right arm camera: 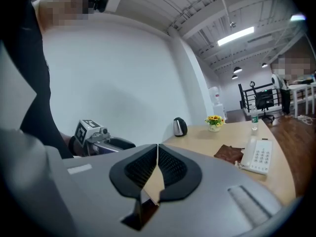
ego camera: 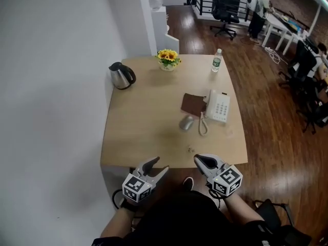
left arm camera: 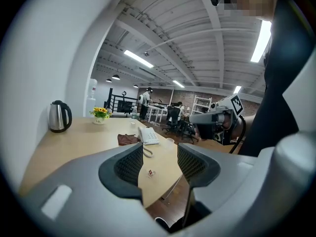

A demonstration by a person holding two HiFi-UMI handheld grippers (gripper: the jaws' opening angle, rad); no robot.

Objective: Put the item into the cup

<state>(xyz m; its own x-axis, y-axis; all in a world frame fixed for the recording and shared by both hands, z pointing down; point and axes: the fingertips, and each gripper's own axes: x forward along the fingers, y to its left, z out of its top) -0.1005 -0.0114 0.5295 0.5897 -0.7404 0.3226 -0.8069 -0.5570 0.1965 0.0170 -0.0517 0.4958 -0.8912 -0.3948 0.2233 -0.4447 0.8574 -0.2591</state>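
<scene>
A tiny pale item (ego camera: 190, 149) lies on the wooden table (ego camera: 143, 132) near its front edge; in the left gripper view this item (left arm camera: 149, 172) shows between the jaws, farther off. A small pale cup (left arm camera: 170, 140) stands by the table's right edge, beyond the phone. My left gripper (ego camera: 160, 166) hovers just off the front edge, open and empty (left arm camera: 160, 164). My right gripper (ego camera: 199, 159) hangs beside it at the front edge, shut with nothing held (right arm camera: 157, 164).
A white desk phone (ego camera: 218, 106) with its cord, a brown pouch (ego camera: 193, 104) and a grey rounded object (ego camera: 186, 122) sit mid-table. At the far side stand a kettle (ego camera: 121, 76), a flower pot (ego camera: 168, 59) and a bottle (ego camera: 217, 60). A wall runs along the left.
</scene>
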